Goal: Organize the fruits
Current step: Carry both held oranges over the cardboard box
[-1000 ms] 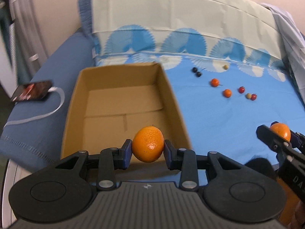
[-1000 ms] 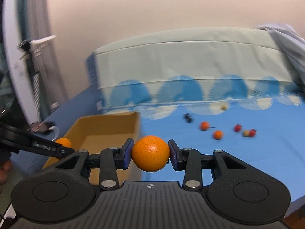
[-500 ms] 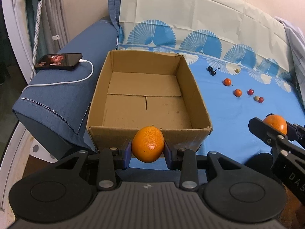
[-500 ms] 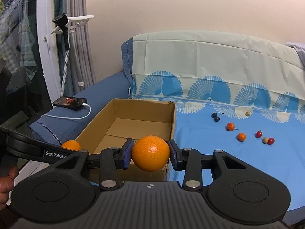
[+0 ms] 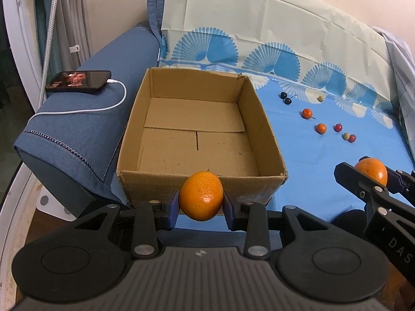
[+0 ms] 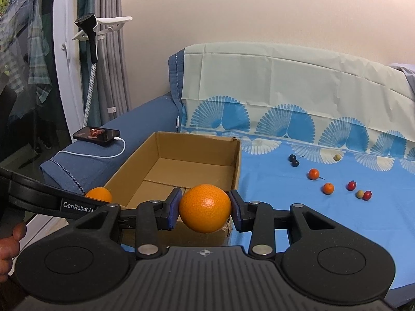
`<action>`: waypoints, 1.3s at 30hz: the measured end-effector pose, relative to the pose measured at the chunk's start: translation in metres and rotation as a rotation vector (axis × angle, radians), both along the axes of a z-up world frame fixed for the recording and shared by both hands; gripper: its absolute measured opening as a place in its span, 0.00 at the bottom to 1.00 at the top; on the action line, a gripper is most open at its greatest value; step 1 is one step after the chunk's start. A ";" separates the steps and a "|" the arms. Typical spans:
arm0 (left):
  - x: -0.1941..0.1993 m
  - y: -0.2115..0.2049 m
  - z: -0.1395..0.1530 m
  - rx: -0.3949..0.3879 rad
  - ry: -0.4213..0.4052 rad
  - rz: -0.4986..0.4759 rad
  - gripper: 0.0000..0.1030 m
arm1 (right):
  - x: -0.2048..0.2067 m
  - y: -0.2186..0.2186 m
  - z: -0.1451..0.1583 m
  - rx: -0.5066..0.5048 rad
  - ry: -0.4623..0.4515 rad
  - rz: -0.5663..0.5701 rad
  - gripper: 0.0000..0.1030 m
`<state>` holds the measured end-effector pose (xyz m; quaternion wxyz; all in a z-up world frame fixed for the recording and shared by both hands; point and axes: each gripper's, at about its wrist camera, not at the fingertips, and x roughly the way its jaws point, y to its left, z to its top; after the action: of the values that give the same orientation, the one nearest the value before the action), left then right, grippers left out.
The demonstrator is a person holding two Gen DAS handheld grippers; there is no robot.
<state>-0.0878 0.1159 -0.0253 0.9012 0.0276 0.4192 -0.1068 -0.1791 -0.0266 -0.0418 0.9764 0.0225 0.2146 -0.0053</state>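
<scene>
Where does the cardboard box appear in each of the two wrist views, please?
Left wrist view: cardboard box at centre, seen from above, directly beyond the gripped orange.
Right wrist view: cardboard box left of centre, behind the gripped orange.
Shared landmark: the phone left of the box.

Both grippers are clamped tight. Left gripper (image 5: 201, 204) tilts down, pads squeezing an orange (image 5: 201, 199); right gripper (image 6: 205, 211) sits flatter, gripping another orange (image 6: 205, 208). Bare hand (image 6: 9, 248) near left.
</scene>
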 end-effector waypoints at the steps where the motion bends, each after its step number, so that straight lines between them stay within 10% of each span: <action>1: 0.000 0.000 0.000 0.000 0.001 0.001 0.38 | 0.000 0.000 0.000 0.001 0.001 0.000 0.40; 39: 0.116 0.005 -0.048 0.050 0.088 0.075 0.38 | 0.124 -0.001 -0.048 -0.017 0.160 0.003 0.40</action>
<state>0.0282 0.1210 -0.0737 0.8843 0.0297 0.4617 -0.0635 -0.0552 -0.0280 -0.0899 0.9563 0.0135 0.2921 -0.0074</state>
